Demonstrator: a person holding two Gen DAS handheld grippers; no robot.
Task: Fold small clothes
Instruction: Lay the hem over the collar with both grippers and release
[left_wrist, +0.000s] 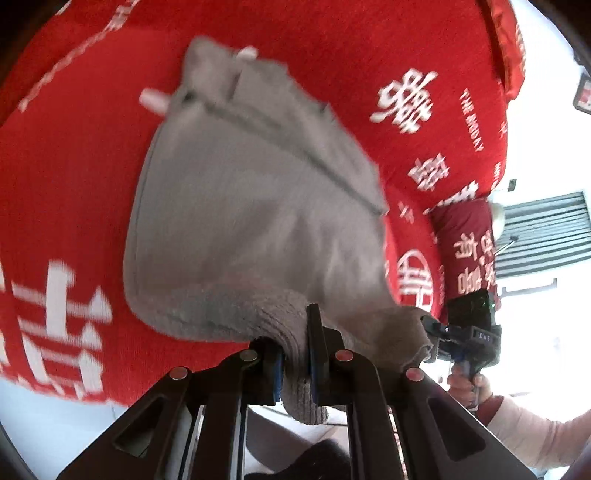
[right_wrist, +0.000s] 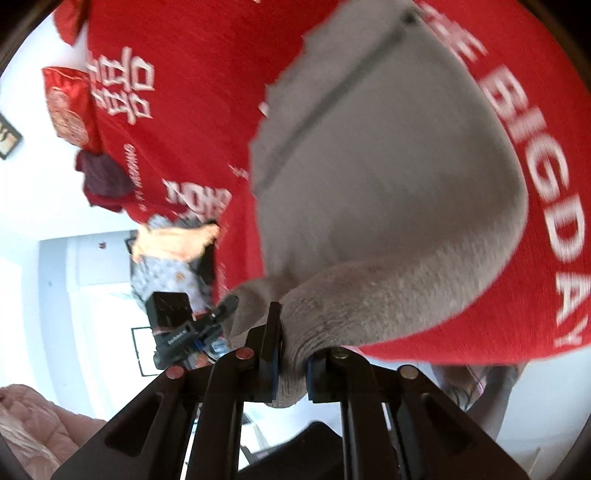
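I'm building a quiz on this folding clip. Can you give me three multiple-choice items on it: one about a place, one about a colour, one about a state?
1. Where does the grey garment lie?
A. on a red printed bedspread
B. in a basket
C. on a wooden floor

2. What colour is the lettering on the bedspread?
A. black
B. white
C. green

3. How is the left gripper?
A. open, away from the cloth
B. shut on nothing
C. shut on the garment's ribbed edge

Key: 1 A, red fabric surrounds the garment in both views. 2 B, the characters and "BIG DAY" print are white. 3 C, ribbed cloth is pinched between its fingers; the right gripper grips likewise.
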